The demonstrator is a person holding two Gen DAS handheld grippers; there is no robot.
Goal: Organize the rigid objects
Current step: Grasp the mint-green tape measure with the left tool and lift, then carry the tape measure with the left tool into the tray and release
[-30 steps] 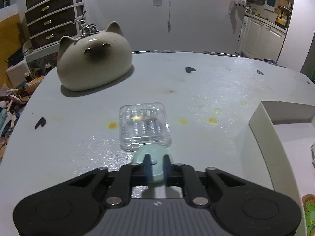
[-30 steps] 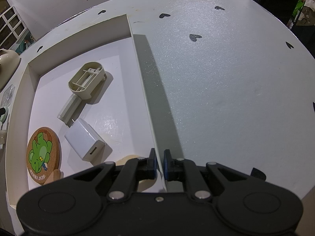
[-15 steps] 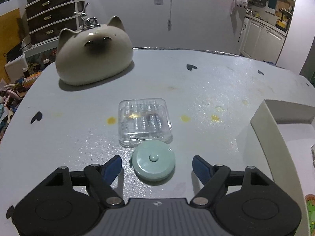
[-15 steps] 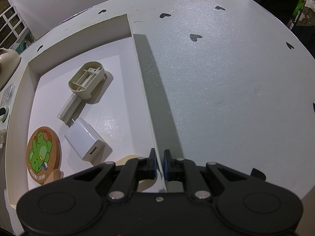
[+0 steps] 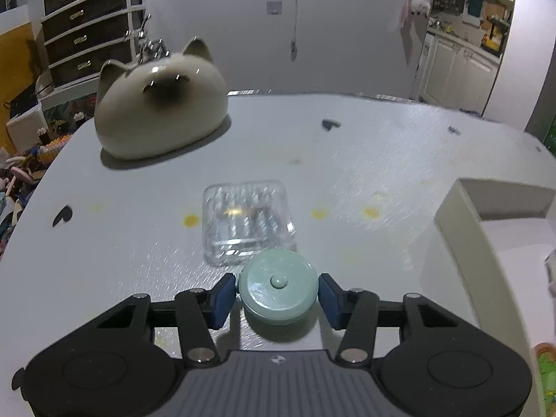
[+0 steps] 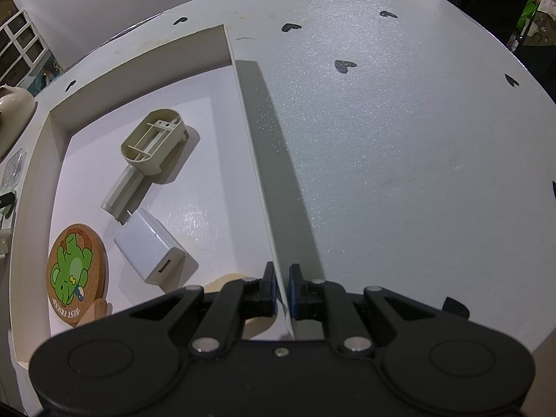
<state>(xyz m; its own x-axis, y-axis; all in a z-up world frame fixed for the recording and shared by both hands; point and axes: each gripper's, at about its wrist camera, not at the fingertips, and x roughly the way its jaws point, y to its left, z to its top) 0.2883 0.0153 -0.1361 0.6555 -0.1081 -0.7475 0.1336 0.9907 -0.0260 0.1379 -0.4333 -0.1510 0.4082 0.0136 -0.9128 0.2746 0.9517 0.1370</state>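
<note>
- Left wrist view: left claw [image 5: 277,293] closing around a round mint-green case [image 5: 278,283] at lower centre of the frame, blue pads [image 5: 222,295] sitting at each side of it, apparently touching, case resting on the grey desk [image 5: 365,160].
- Lying just beyond the case, at frame centre, touching or nearly touching it: a clear plastic box [image 5: 247,221], blurred, contents too unclear to name.
- Sitting at upper left, well apart from the clear box: a glossy cream cat-shaped ceramic piece [image 5: 160,102].
- Showing at the right edge: the corner of a white tray [image 5: 458,222].
- Right wrist view: right claw [image 6: 283,293] pinching the thin right wall of the white tray [image 6: 250,128] at lower centre, fingers nearly together with only the wall between them.
- Lying inside the tray, left half of the frame: a beige plastic holder with a handle [image 6: 147,154] toward the middle, a white charger block [image 6: 151,246] just below it with the handle's end touching or nearly touching it, a cork coaster with a green frog [image 6: 76,274] at lower left.
- Stretching over the right half of the frame: grey desk surface dotted with black heart marks [image 6: 344,66].
</note>
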